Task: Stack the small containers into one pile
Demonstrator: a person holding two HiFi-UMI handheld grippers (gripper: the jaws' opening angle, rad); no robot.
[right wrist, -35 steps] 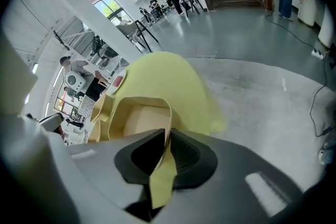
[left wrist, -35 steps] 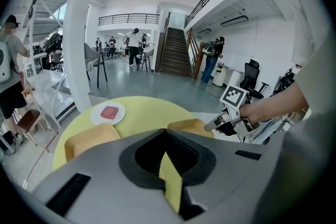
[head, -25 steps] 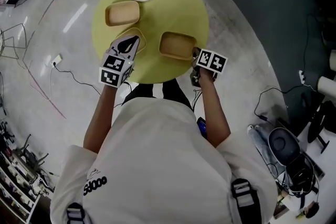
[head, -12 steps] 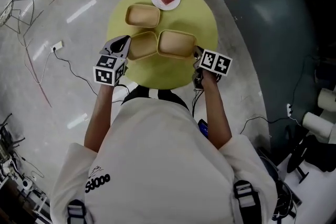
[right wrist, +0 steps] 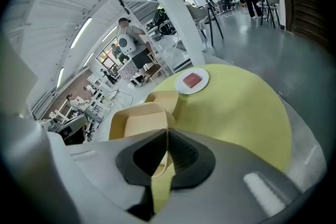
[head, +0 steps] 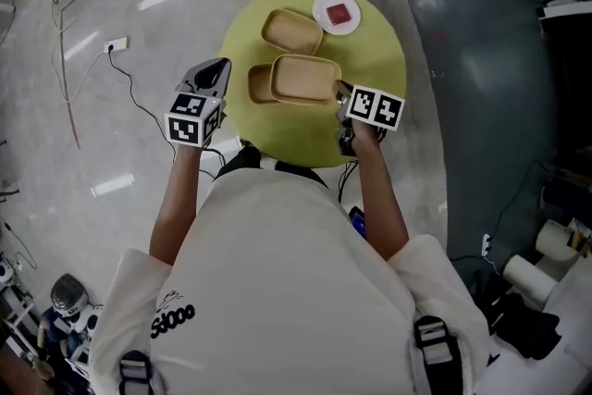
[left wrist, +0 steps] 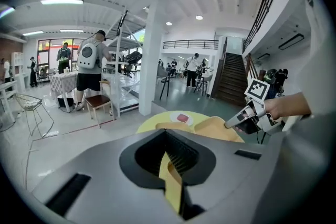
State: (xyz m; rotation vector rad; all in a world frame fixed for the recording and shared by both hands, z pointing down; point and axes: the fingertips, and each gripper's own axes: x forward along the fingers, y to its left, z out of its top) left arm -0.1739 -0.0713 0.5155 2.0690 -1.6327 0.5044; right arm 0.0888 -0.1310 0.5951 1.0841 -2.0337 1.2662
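Observation:
Three tan containers are on the round yellow table (head: 379,74). My right gripper (head: 340,92) is shut on the near rim of one container (head: 302,79), held slightly raised and overlapping a second container (head: 257,84) to its left. The right gripper view shows that thin wall (right wrist: 137,123) pinched between the right gripper (right wrist: 160,165) jaws. The third container (head: 291,30) sits farther back. My left gripper (head: 224,67) hovers at the table's left edge, apart from the second container. In its own view the left gripper (left wrist: 170,176) has jaws together with only a yellow sliver between.
A white plate (head: 341,13) with a red block stands at the table's far right, behind the containers. Cables and a socket strip (head: 116,44) lie on the floor to the left. People, chairs and a staircase show far off in the gripper views.
The right gripper carried its container leftward until it overlaps the second one. The left gripper let go of the second container and drew back to the table's edge.

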